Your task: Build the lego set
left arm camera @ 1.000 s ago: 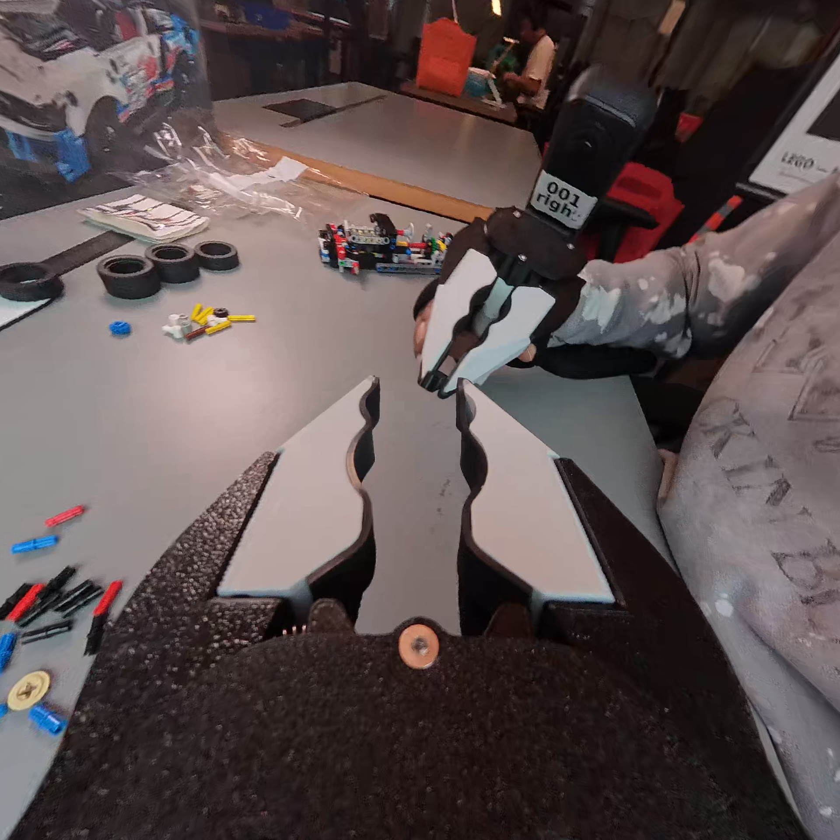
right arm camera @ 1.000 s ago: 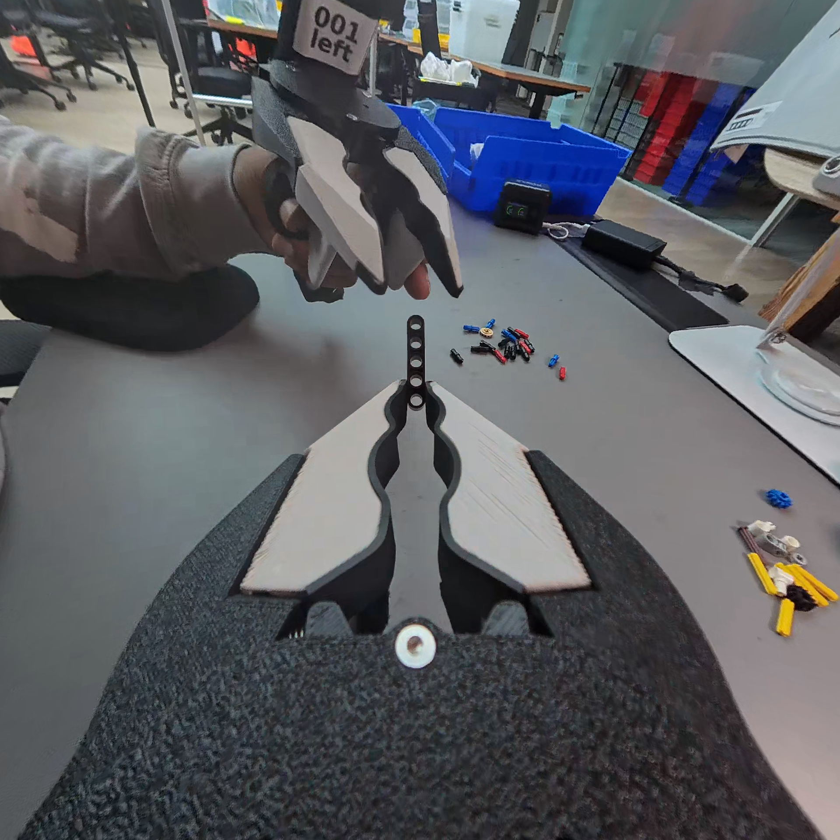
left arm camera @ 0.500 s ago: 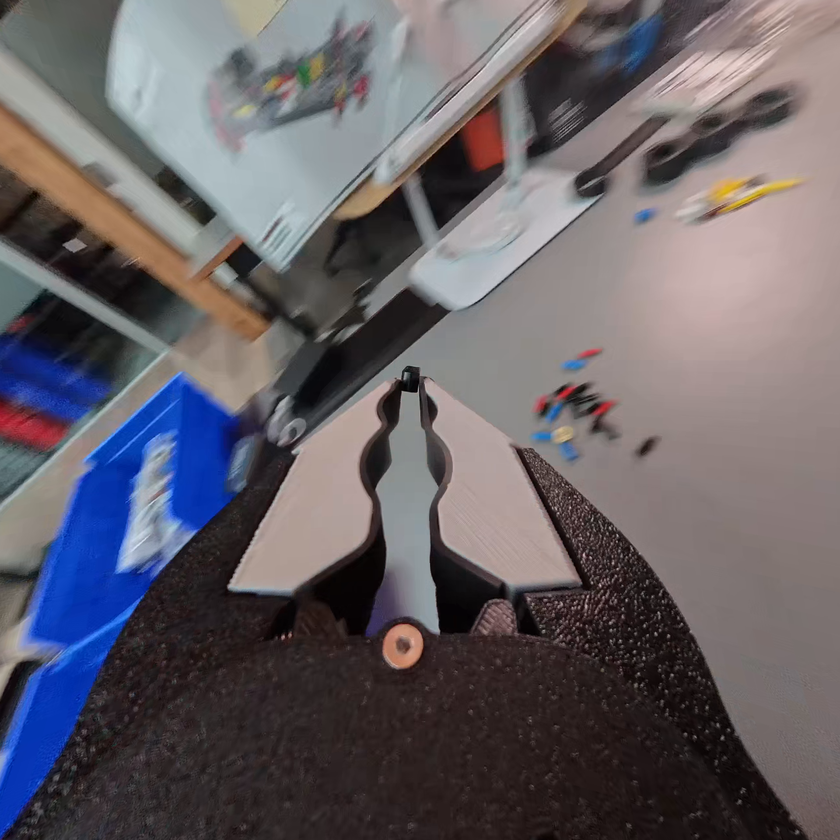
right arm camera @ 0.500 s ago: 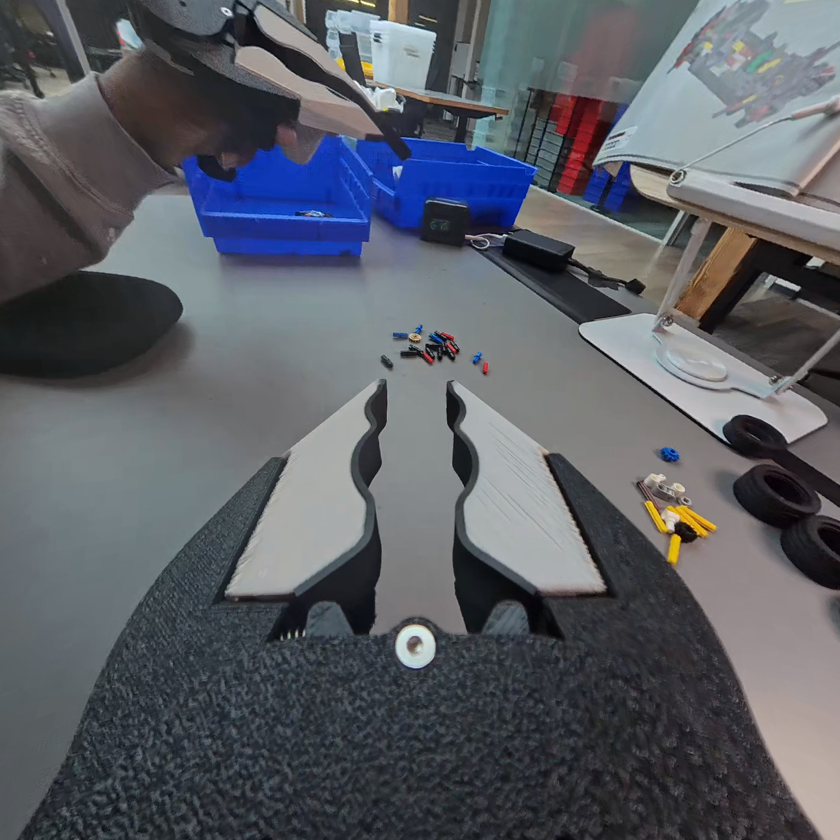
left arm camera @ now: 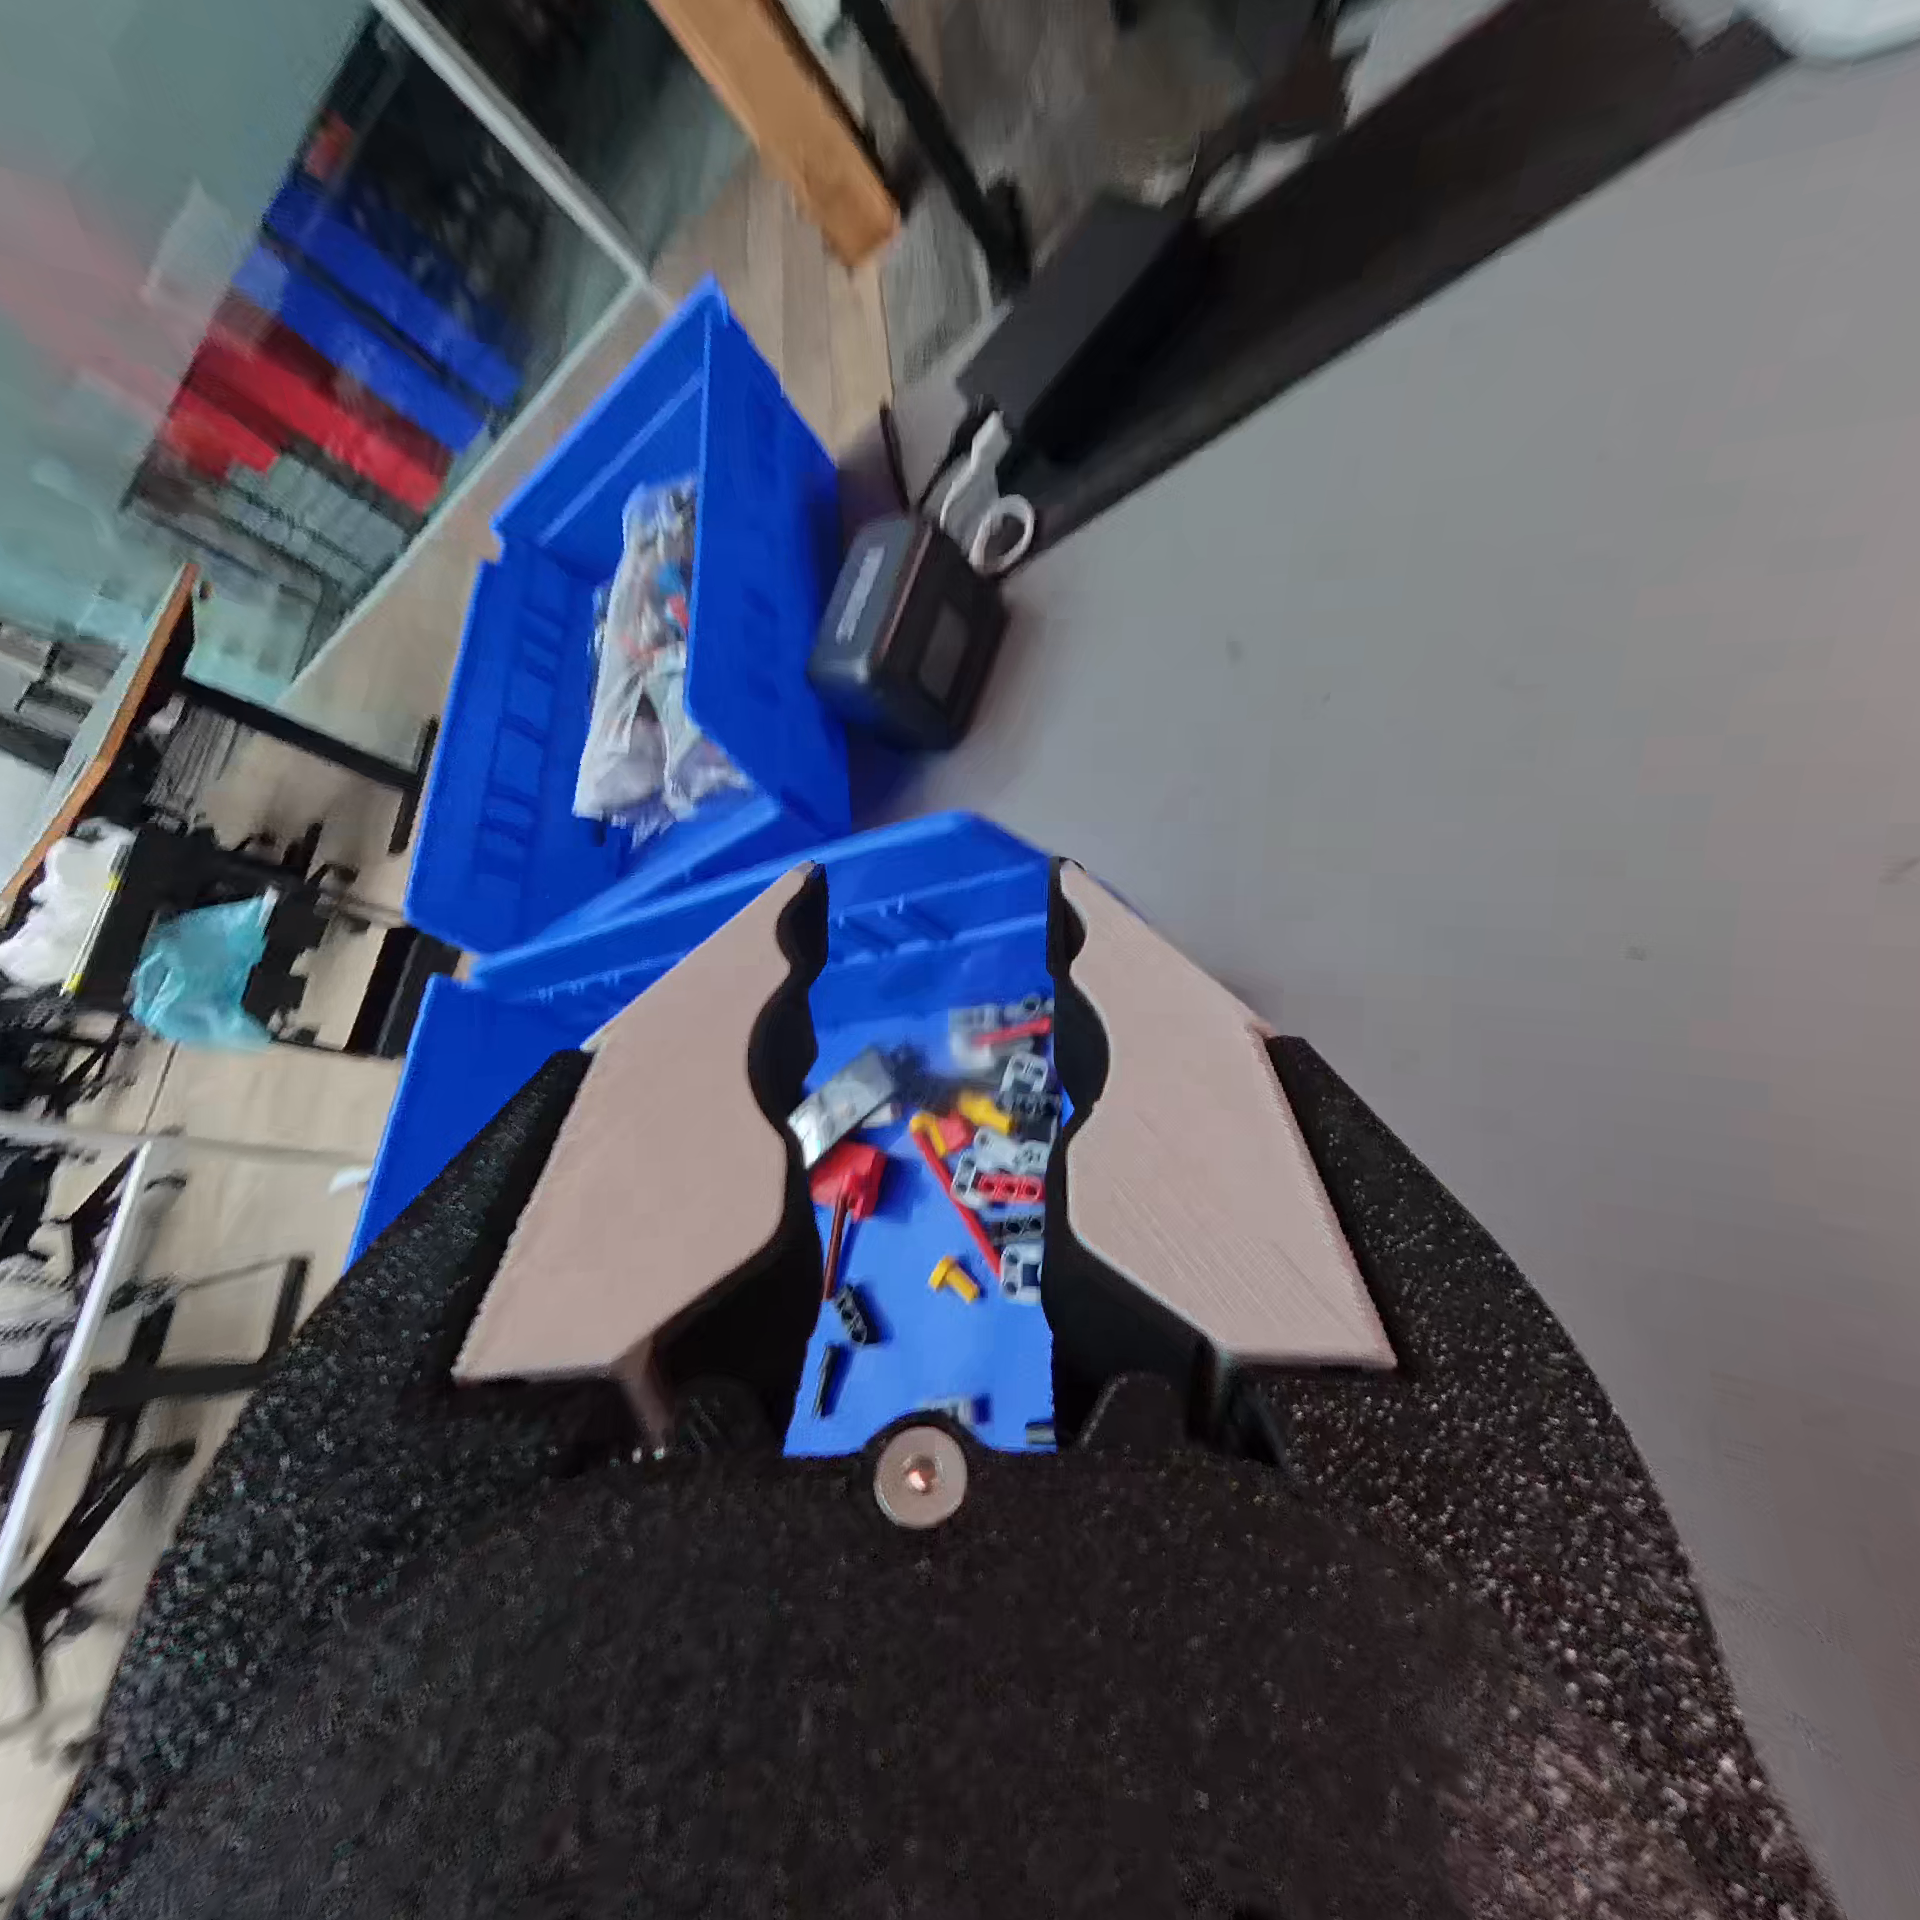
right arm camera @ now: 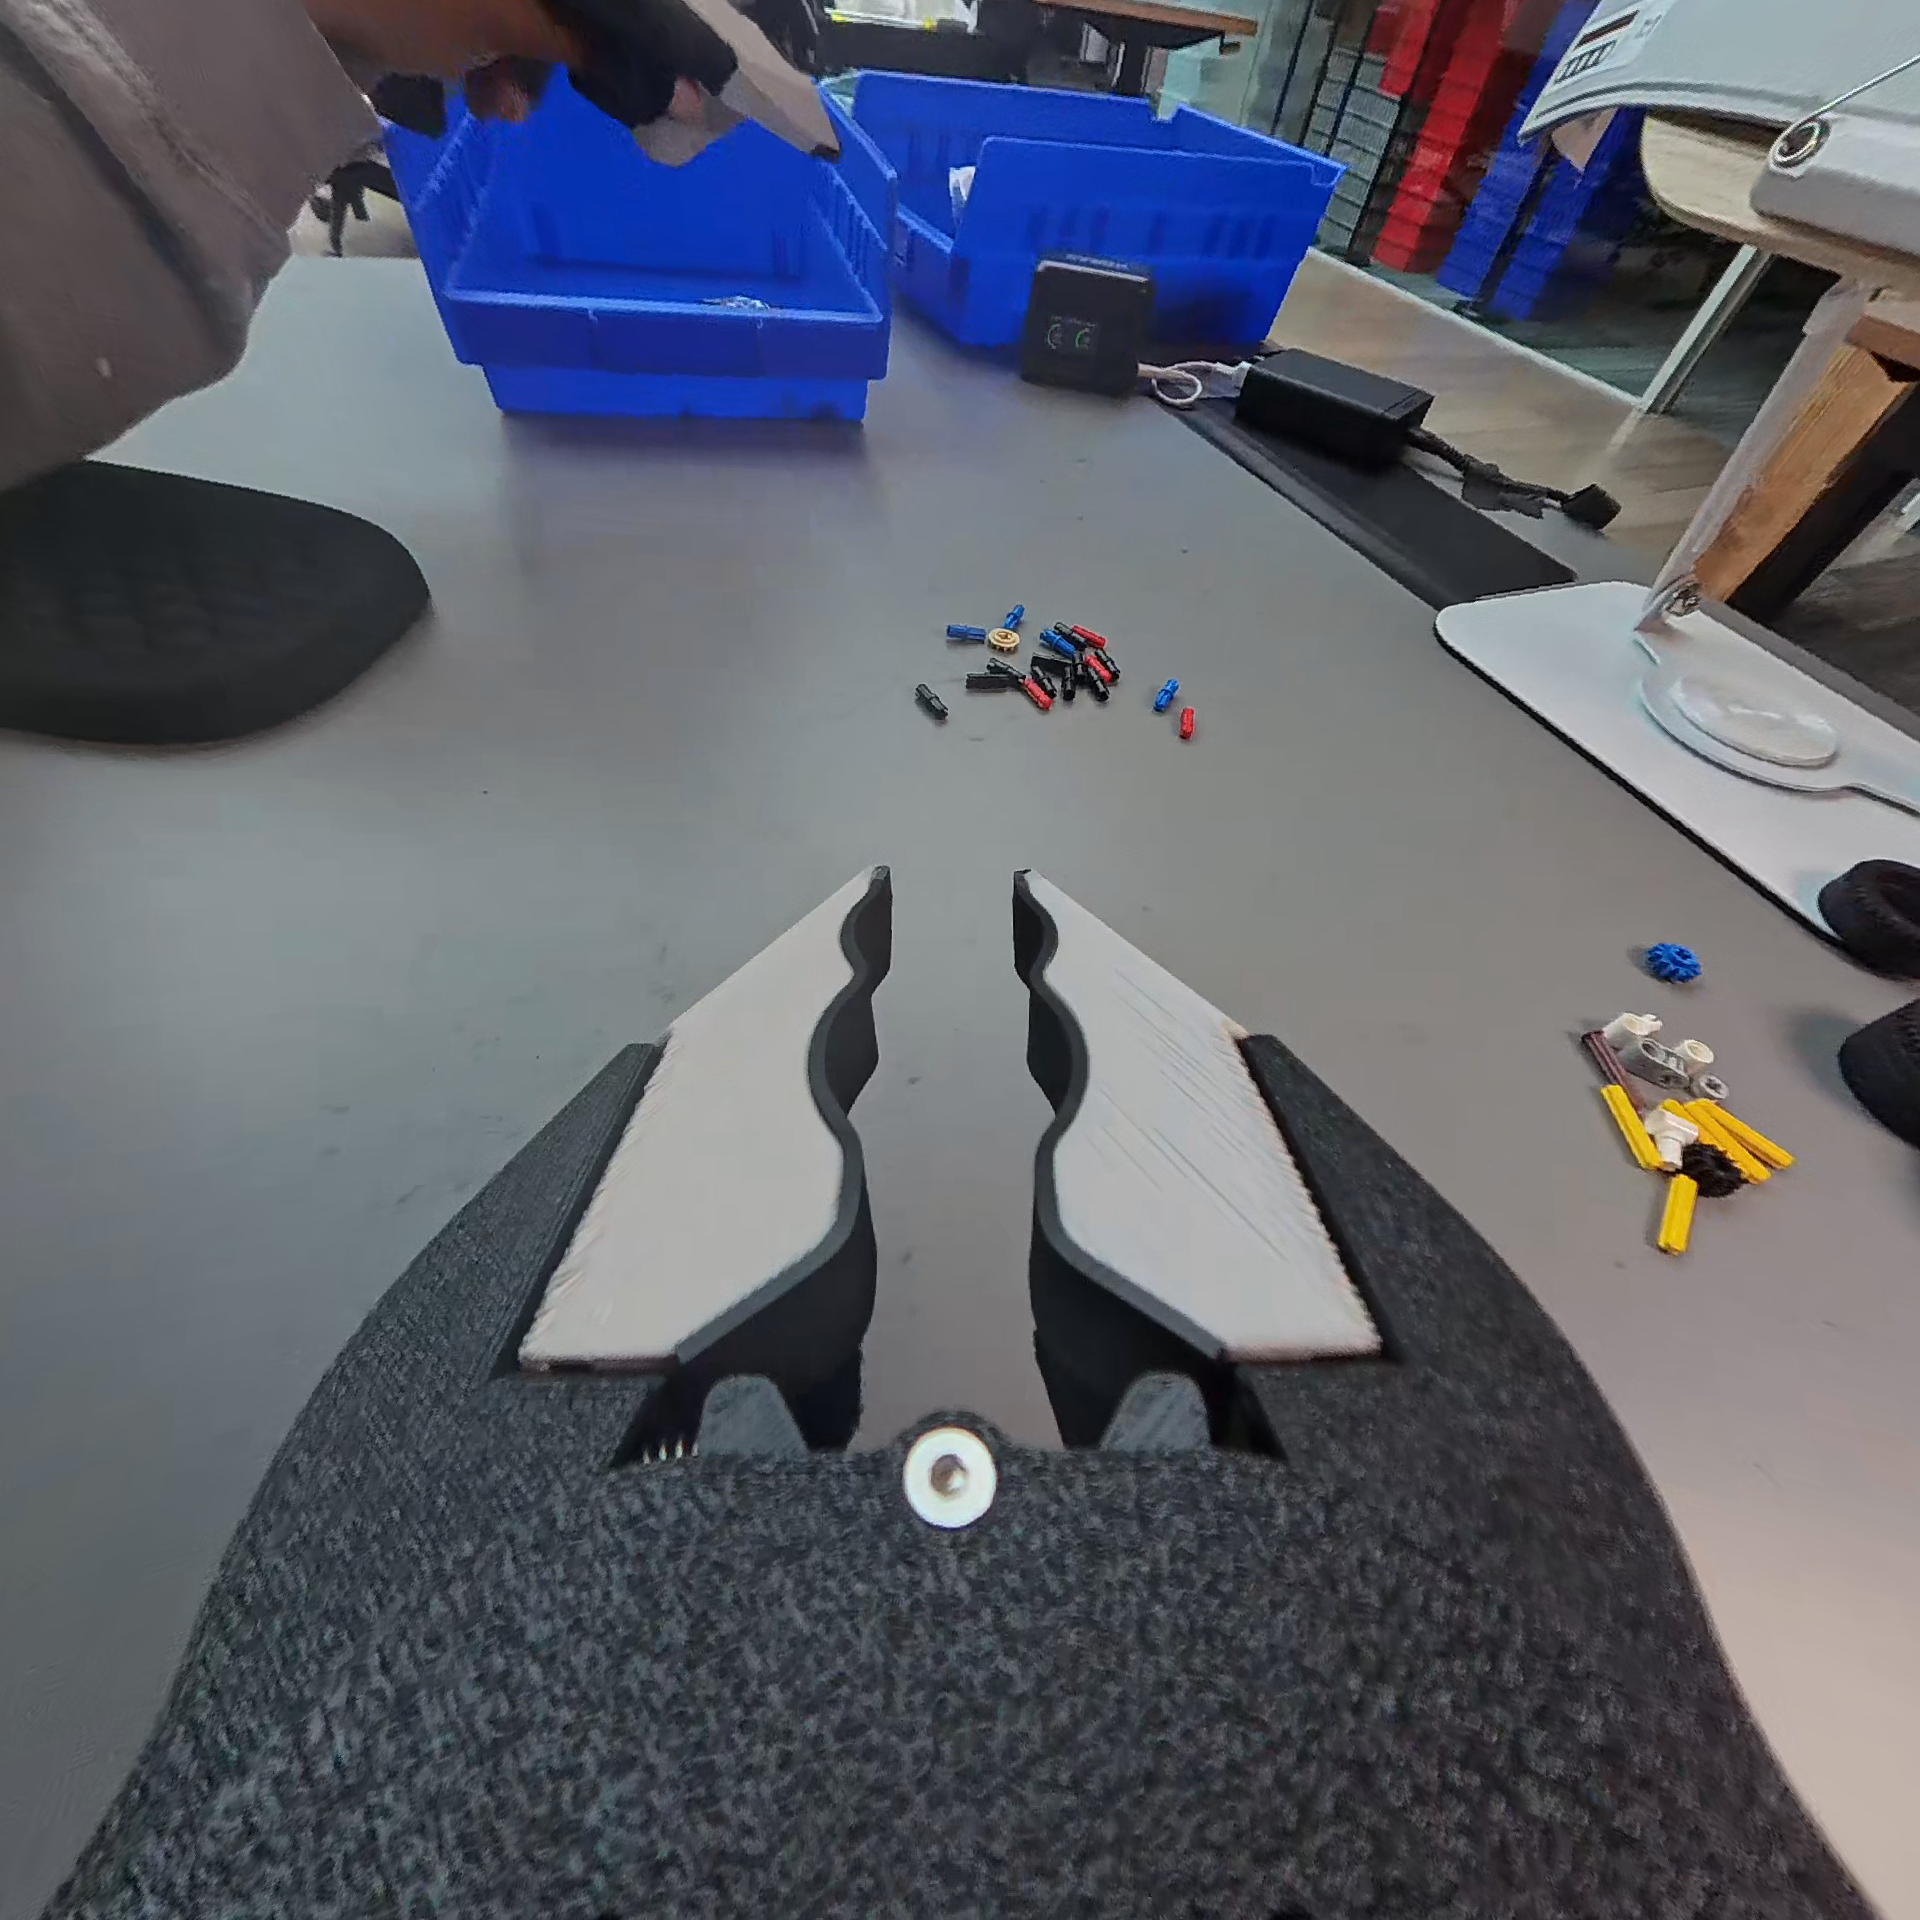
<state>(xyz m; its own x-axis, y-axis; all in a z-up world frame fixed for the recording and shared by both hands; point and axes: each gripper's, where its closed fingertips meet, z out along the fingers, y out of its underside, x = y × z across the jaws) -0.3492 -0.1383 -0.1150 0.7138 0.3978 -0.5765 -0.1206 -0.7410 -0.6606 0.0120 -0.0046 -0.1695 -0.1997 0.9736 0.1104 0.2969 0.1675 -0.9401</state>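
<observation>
In the left wrist view, the left gripper (left arm camera: pixel 935 883) hangs over the near blue bin (left arm camera: pixel 914 862), its jaws spread wide with nothing between them, so that the loose lego pieces (left arm camera: pixel 977 1143) on the bin floor show through the gap; this pose looks like a search for the next part. A second blue bin (left arm camera: pixel 727 582) holding a plastic bag (left arm camera: pixel 644 675) sits just beyond it, and a small black device (left arm camera: pixel 914 655) stands on the grey tabletop (left arm camera: pixel 1507 831) to the right of that bin. In the right wrist view, the right gripper (right arm camera: pixel 951 873) waits low over the bare tabletop, jaws apart and empty, probably kept free to receive or seat a part. A cluster of small pins (right arm camera: pixel 1049 665) lies ahead of it, sorted within easy reach, and the yellow axles and connectors (right arm camera: pixel 1683 1132) lie at the near right. At the far left, the left gripper reaches over the bin.
</observation>
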